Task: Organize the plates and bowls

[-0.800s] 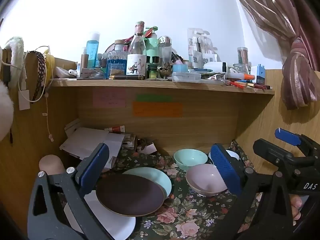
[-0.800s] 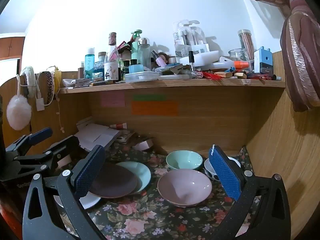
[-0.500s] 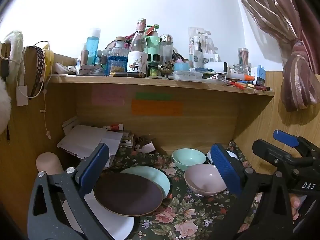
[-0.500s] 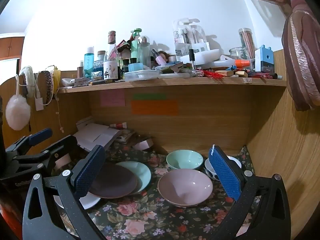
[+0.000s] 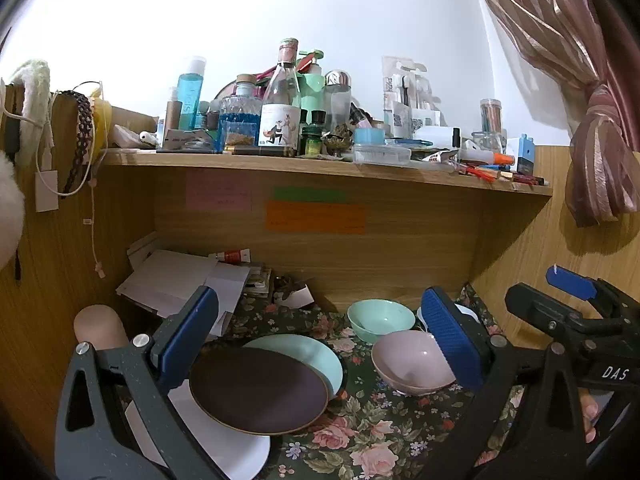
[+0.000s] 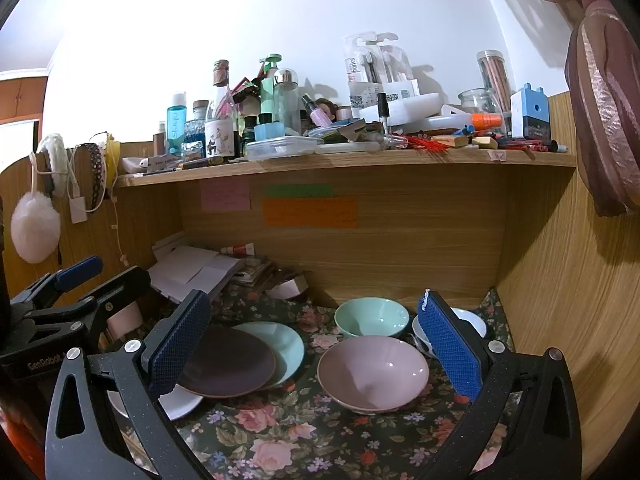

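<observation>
On the flowered cloth (image 6: 280,432) a dark brown plate (image 5: 258,390) (image 6: 228,362) overlaps a mint plate (image 5: 316,356) (image 6: 286,340) and a white plate (image 5: 240,454) (image 6: 180,400). To the right sit a pink bowl (image 5: 412,362) (image 6: 372,372), a mint bowl (image 5: 380,318) (image 6: 372,316) and, behind a pad, a white bowl (image 6: 468,320). My left gripper (image 5: 320,340) is open above the plates, holding nothing. My right gripper (image 6: 312,344) is open in front of the pink bowl, also holding nothing. Each gripper shows at the edge of the other's view.
A wooden shelf (image 6: 344,158) crowded with bottles and jars runs overhead. Papers and boxes (image 5: 180,280) pile at the back left. Wooden walls close in the alcove on both sides, with a curtain (image 5: 596,152) at the right. A beige rounded object (image 5: 100,326) stands at left.
Both views have shifted only slightly; the dishes lie as before and both grippers stay open.
</observation>
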